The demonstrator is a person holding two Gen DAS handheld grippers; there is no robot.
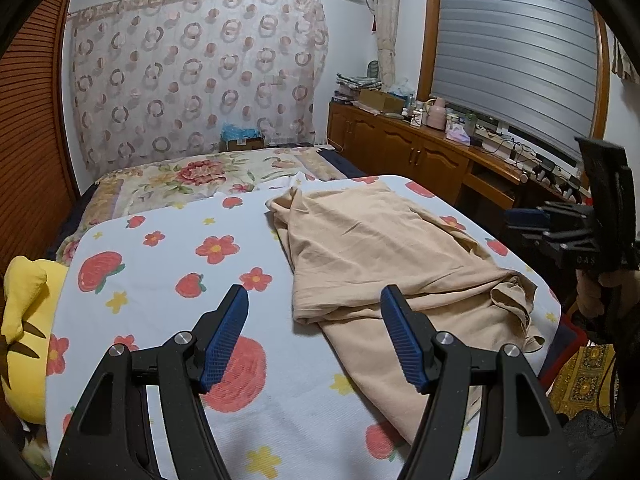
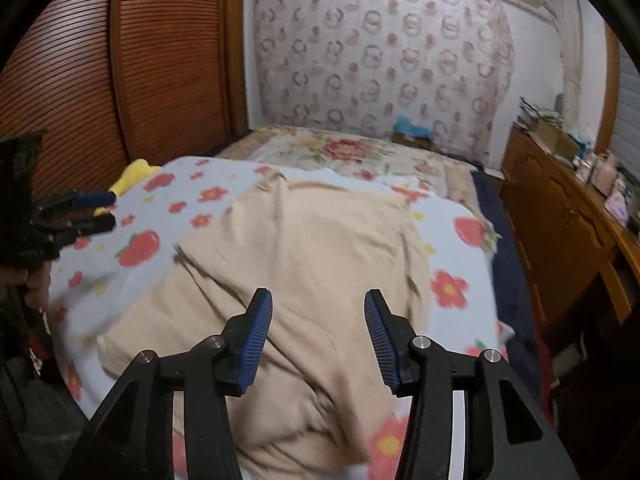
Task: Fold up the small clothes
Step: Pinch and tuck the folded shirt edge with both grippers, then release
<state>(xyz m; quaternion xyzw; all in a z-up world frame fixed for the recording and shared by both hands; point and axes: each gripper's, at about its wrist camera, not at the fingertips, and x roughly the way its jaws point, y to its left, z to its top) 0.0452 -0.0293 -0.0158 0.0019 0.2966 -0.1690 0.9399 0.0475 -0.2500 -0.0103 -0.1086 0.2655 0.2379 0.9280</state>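
Note:
A beige garment [image 1: 384,248] lies crumpled on a white cloth printed with strawberries and flowers [image 1: 168,264]. My left gripper [image 1: 314,300] is open and empty, hovering above the garment's near left edge. In the right wrist view the garment [image 2: 312,248] fills the middle, blurred. My right gripper [image 2: 318,304] is open and empty, hovering above the garment. The right gripper also shows at the right edge of the left wrist view [image 1: 532,216]. The left gripper shows at the left edge of the right wrist view [image 2: 100,210].
A yellow plush toy [image 1: 24,312] lies at the cloth's left edge. A floral bedspread [image 1: 192,176] lies behind. A wooden cabinet [image 1: 408,148] with clutter stands right, below a shuttered window. A wooden louvred door [image 2: 120,60] stands left.

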